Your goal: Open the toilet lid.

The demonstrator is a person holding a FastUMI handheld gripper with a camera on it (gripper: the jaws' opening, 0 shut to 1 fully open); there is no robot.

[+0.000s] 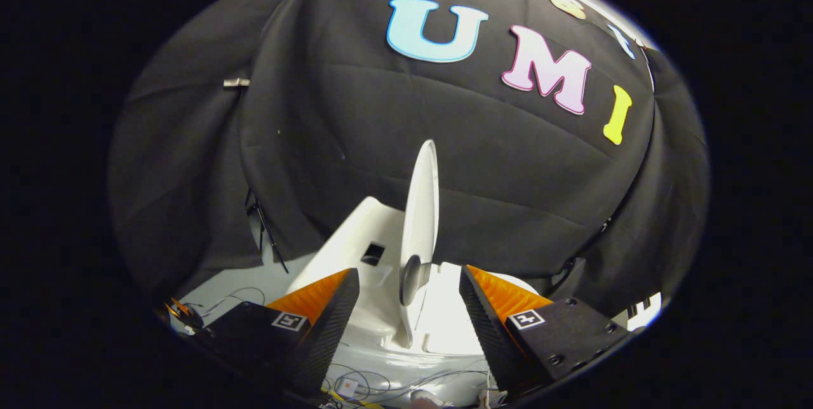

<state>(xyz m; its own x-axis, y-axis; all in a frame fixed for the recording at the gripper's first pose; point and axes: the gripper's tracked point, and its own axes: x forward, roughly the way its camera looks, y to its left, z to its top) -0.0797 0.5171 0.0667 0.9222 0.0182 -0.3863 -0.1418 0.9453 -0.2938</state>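
We see the toilet lid [420,206] raised upright and edge-on at twelve o'clock from the gripper [409,298], standing between and just beyond its fingers. The fingers are spread wide, gripping nothing and clear of the lid. The toilet [356,237] body is partly hidden behind them. Loose cables [381,383] at six o'clock are cut off and hard to follow. We cannot make out any readable brand or label.
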